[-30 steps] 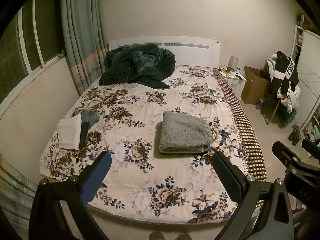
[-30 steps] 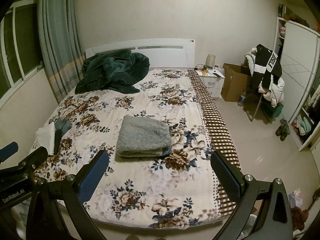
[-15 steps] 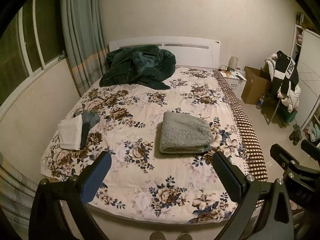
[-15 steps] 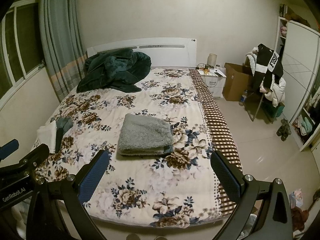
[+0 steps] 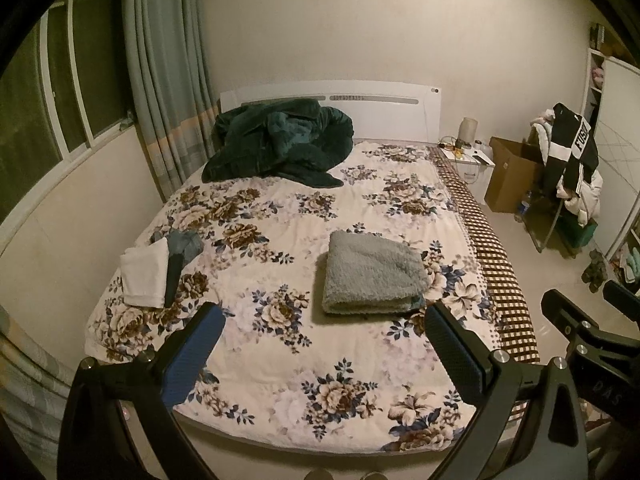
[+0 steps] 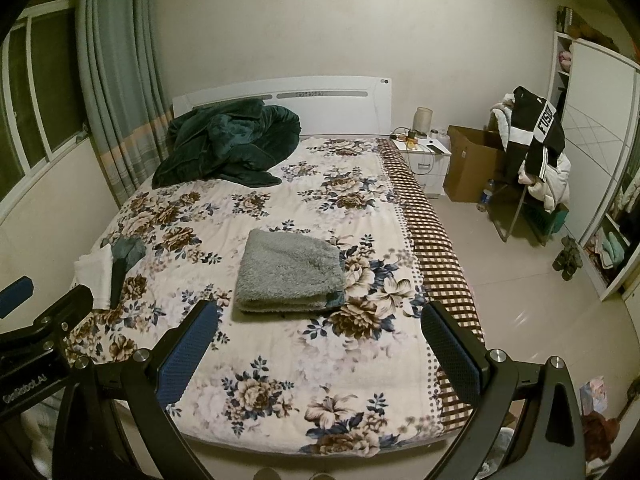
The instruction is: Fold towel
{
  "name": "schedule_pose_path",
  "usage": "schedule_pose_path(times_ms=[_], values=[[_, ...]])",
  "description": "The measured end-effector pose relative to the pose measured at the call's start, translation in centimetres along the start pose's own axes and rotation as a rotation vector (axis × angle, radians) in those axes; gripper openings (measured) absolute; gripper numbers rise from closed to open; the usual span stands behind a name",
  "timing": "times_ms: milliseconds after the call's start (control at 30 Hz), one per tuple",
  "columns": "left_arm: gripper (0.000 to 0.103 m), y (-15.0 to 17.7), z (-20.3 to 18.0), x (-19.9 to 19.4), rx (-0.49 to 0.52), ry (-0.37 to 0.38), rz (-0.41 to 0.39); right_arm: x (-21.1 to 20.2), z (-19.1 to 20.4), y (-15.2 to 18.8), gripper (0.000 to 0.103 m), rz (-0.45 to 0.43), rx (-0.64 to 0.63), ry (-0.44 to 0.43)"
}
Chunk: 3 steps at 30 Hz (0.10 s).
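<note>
The thick grey fluffy towel (image 5: 374,272) is seen lying already folded into a compact rectangular stack of several layers on the floral-patterned bedspread (image 5: 280,344), toward the foot of the bed and toward the brown checked border (image 5: 486,248) that runs along one side of the bedspread. Its edges are fairly well aligned, so the folding is judged to be essentially done; at most a last tidying or squaring could be left.

The left hand-held gripper (image 5: 320,344) is held short of the towel, above the foot of the bedspread, its jaws spread wide and nothing between them. The right hand-held gripper (image 6: 320,340) is likewise held wide apart and empty, clear of the towel.

Well apart from the towel, near the far edge of the bedspread, a small white folded cloth (image 5: 144,272) and a darker teal cloth (image 5: 182,250) are seen, apparently no part of the work in hand.
</note>
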<state>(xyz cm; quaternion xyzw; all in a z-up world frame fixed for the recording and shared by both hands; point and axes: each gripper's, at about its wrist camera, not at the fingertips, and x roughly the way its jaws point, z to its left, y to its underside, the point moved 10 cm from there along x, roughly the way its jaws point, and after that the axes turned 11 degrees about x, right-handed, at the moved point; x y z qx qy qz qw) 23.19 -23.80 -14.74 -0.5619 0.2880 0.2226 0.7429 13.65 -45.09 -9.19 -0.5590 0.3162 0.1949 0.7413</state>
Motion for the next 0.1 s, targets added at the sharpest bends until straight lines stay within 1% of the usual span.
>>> schedule_pose_path(times_ms=[100], values=[[0.103,-0.24,-0.28,0.06,0.002,0.0,0.0,0.11,-0.06,-0.13,0.103,0.001,-0.002,-0.001]])
